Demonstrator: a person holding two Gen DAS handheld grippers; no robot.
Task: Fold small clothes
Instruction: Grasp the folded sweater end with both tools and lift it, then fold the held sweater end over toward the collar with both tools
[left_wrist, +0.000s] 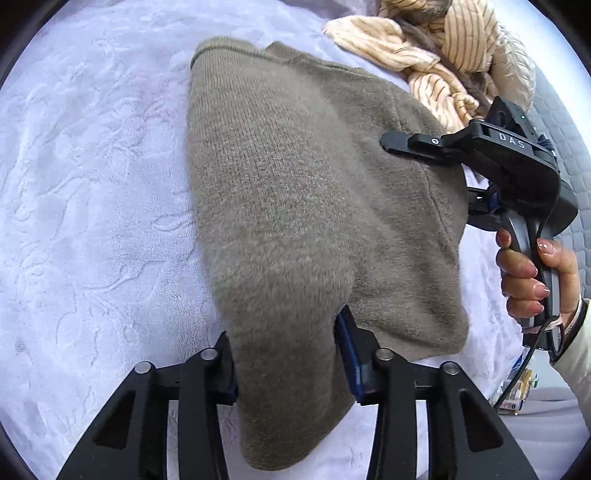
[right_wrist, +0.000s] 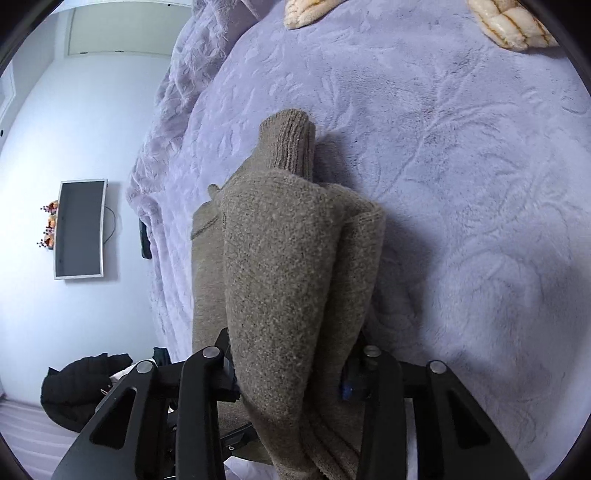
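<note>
A taupe knit sweater (left_wrist: 295, 192) hangs stretched over the lilac plush bedspread (left_wrist: 92, 184). My left gripper (left_wrist: 288, 365) is shut on one corner of it, fabric bunched between the jaws. My right gripper (right_wrist: 291, 373) is shut on another corner; in the left wrist view it (left_wrist: 391, 144) grips the sweater's right edge, held by a hand. In the right wrist view the sweater (right_wrist: 288, 266) drapes in folds, its ribbed cuff (right_wrist: 291, 144) touching the bed.
A pile of cream striped clothes (left_wrist: 443, 48) lies at the far right of the bed, and also shows in the right wrist view (right_wrist: 509, 26). A wall screen (right_wrist: 79, 229) and a dark bag on the floor (right_wrist: 81, 387) lie beyond the bed edge.
</note>
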